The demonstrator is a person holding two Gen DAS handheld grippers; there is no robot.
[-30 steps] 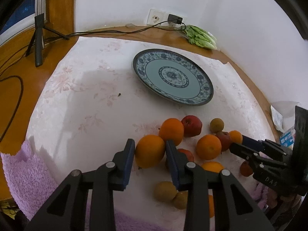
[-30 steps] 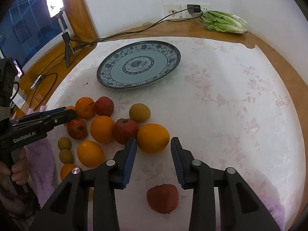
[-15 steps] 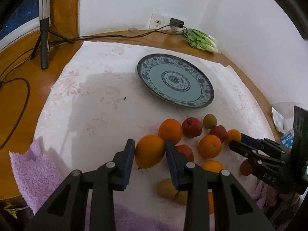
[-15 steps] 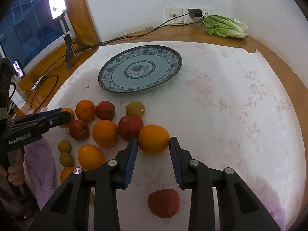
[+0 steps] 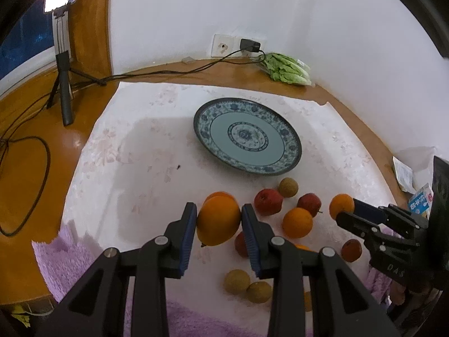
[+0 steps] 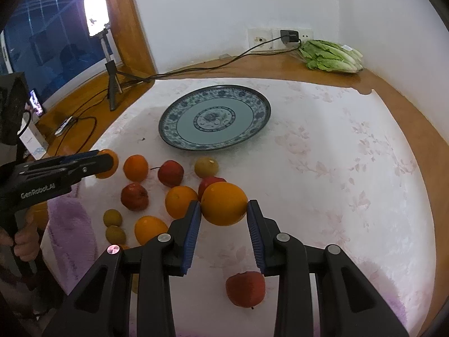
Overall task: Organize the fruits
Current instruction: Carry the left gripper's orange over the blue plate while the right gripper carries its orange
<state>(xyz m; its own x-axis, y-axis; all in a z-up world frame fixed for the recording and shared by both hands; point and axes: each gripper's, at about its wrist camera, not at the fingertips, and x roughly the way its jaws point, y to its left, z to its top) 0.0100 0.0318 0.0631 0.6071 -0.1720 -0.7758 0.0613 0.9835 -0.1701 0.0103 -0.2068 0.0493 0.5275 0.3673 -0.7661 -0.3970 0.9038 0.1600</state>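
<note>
the left gripper (image 5: 218, 219) clamps an orange (image 5: 219, 220), lifted above the cloth (image 5: 134, 146), near the plate (image 5: 247, 136). the right gripper (image 6: 224, 213) clamps a 2nd orange (image 6: 224, 203). the other fruit (image 6: 171, 172) lies on the cloth, just beside the plate.

Non-task items ahead of and beside the jaws

A bagged head of lettuce (image 6: 331, 56) lies on the wooden ledge far ahead and to the right of the jaws, against the wall. Just left of it, a wall socket (image 6: 259, 40) carries a black plug adapter (image 6: 289, 36); its cable (image 6: 202, 68) runs leftward along the ledge. Far ahead and left, a small tripod (image 6: 112, 82) holds a lit phone (image 6: 96, 12) before a dark window (image 6: 42, 45). Purple towel (image 5: 67, 264) lies close left of the jaws. A small carton (image 5: 419, 202) sits far right.
</note>
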